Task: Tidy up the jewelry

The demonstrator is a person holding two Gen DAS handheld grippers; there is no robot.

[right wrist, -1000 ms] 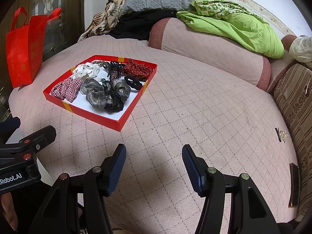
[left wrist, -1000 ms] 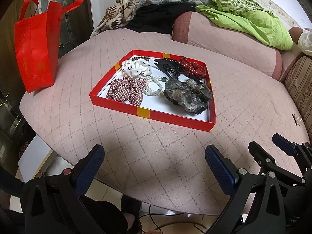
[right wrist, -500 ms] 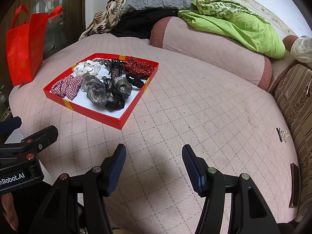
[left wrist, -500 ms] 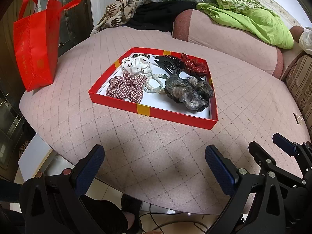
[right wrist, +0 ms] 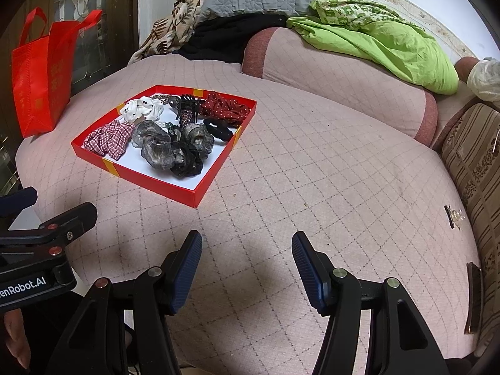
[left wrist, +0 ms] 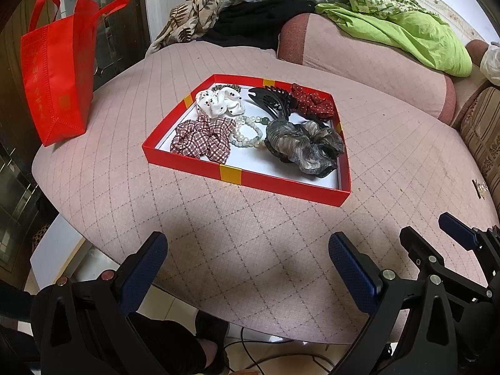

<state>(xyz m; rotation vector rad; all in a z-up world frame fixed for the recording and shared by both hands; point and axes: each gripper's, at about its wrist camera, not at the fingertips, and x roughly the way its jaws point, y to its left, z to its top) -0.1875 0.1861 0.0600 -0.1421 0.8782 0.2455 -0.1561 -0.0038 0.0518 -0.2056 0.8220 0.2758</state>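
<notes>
A red tray [left wrist: 275, 183] [right wrist: 156, 184] lies on the pink quilted surface. It holds a checked scrunchie [left wrist: 203, 137], a white dotted scrunchie [left wrist: 218, 101], a pearl bracelet [left wrist: 248, 131], a black claw clip [left wrist: 272, 100], a red dotted scrunchie [left wrist: 312, 103] and a grey scrunchie [left wrist: 303, 147]. A small hair clip [right wrist: 454, 215] lies apart at the right edge; it also shows in the left wrist view [left wrist: 479, 187]. My left gripper [left wrist: 247, 259] is open and empty near the front edge. My right gripper [right wrist: 247, 256] is open and empty, right of the tray.
A red bag [left wrist: 56, 75] stands at the left edge. A bolster [right wrist: 343, 75] with green cloth [right wrist: 390, 43] and a pile of fabrics [left wrist: 250, 0] lie behind. A striped cushion [right wrist: 475, 156] is at the right. The floor [left wrist: 62, 250] shows below the front edge.
Both grippers have drawn slightly back from the tray, which now sits a little farther up in view. Both stay open and empty.
</notes>
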